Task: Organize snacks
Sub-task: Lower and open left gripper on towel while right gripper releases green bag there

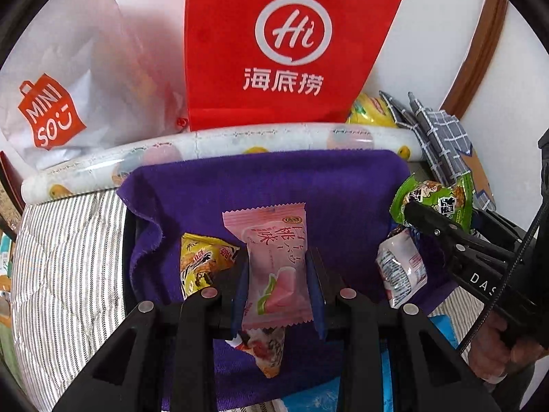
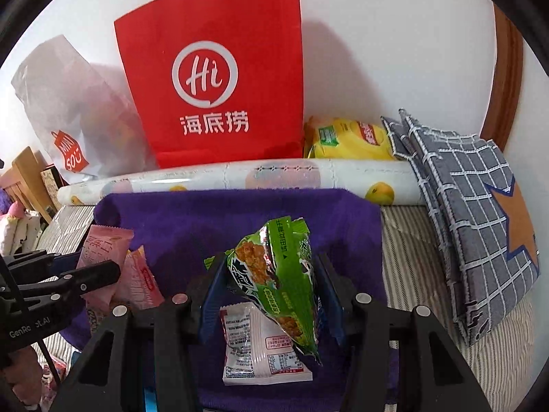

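My left gripper (image 1: 278, 276) is shut on a pink peach-flavour snack packet (image 1: 274, 267), held upright over a purple cloth (image 1: 260, 185). My right gripper (image 2: 271, 292) is shut on a green snack packet (image 2: 278, 281) above the same purple cloth (image 2: 206, 226). On the cloth lie a yellow packet (image 1: 202, 261), a white-and-pink packet (image 1: 401, 267) and another wrapper (image 1: 267, 350) under the left fingers. The white-and-pink packet (image 2: 264, 346) sits below the green one. The green packet (image 1: 432, 202) and right gripper (image 1: 422, 216) show at right in the left wrist view; the pink packet (image 2: 99, 254) and left gripper (image 2: 96, 267) at left in the right one.
A red paper bag (image 2: 212, 79) and a white Miniso bag (image 2: 68, 130) stand against the wall. A fruit-printed roll (image 2: 240, 178) lies along the cloth's far edge. A yellow chip bag (image 2: 346, 137) and a grey checked fabric bag (image 2: 473, 213) lie at right on a striped cover (image 1: 68, 240).
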Demonstrator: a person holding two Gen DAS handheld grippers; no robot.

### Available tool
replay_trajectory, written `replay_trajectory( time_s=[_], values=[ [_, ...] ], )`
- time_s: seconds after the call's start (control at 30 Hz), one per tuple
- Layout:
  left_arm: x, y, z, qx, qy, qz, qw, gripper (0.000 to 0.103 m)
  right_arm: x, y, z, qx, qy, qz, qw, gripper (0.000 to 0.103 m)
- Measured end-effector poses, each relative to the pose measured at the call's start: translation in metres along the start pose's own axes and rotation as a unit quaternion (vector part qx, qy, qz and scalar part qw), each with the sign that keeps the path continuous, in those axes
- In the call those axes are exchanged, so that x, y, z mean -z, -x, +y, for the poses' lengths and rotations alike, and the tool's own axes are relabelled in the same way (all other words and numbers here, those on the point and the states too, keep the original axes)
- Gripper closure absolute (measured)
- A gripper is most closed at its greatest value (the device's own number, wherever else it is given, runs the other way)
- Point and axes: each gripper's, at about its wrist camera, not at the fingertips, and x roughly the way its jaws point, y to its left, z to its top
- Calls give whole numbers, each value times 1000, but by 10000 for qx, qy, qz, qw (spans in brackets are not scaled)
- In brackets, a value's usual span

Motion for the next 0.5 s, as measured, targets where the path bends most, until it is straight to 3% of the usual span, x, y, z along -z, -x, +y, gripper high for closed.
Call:
replay_trajectory(
  time_s=[0.5],
  values=[
    [2, -1, -3, -69, -60, 3, 10000, 71, 3, -4, 4, 24, 126, 135, 9998, 53]
  ],
)
